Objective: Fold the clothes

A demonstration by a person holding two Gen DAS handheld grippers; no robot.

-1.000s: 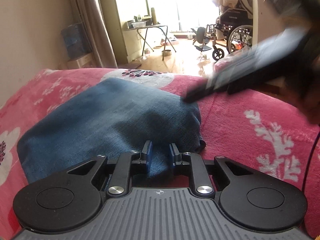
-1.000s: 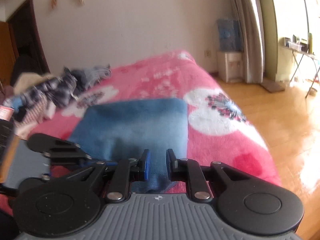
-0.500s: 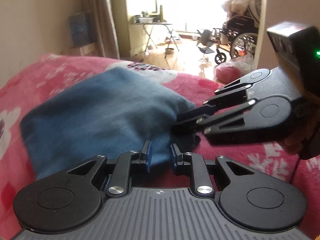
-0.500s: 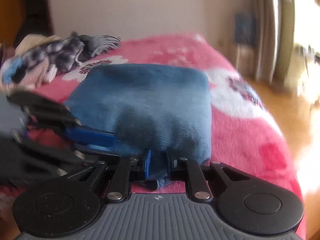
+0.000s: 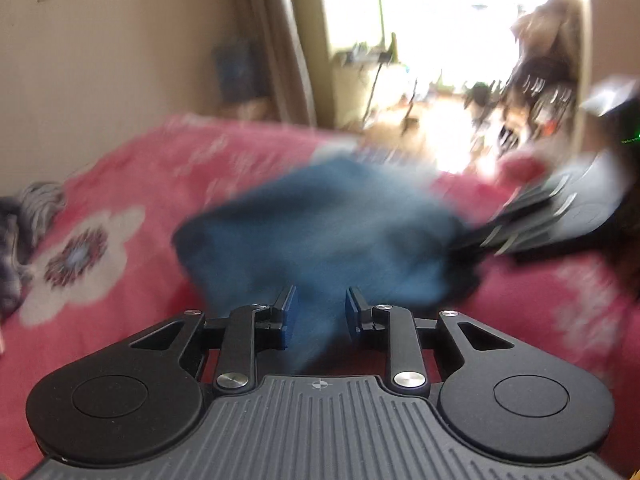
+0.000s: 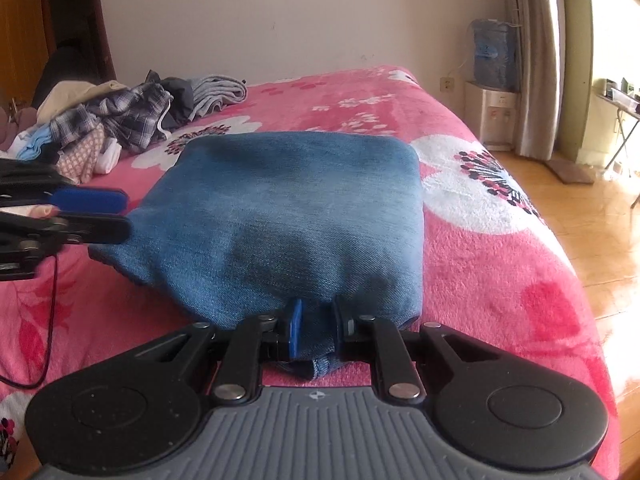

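Note:
A folded blue denim garment [image 6: 288, 208] lies flat on the pink flowered blanket [image 6: 492, 280]. My right gripper [image 6: 316, 332] is shut on the garment's near edge, and a small fold of denim is pinched between its pads. In the blurred left wrist view the denim [image 5: 320, 232] runs between the jaws of my left gripper [image 5: 320, 316]. Those jaws are opening and their pads stand off the cloth. The right wrist view shows the left gripper [image 6: 120, 214] at the garment's left corner. The right gripper [image 5: 472, 240] reaches the denim's right end in the left wrist view.
A pile of unfolded clothes [image 6: 120, 120] lies at the bed's far left, also in the left wrist view as clothes [image 5: 24, 220]. A black cable [image 6: 48, 320] trails over the blanket. Right of the bed are wooden floor [image 6: 600, 220] and a water dispenser [image 6: 494, 80].
My left gripper's jaws have widened around the denim and its view has swung left and blurred. The right gripper has kept its grip on the near edge, and the garment now lies flat.

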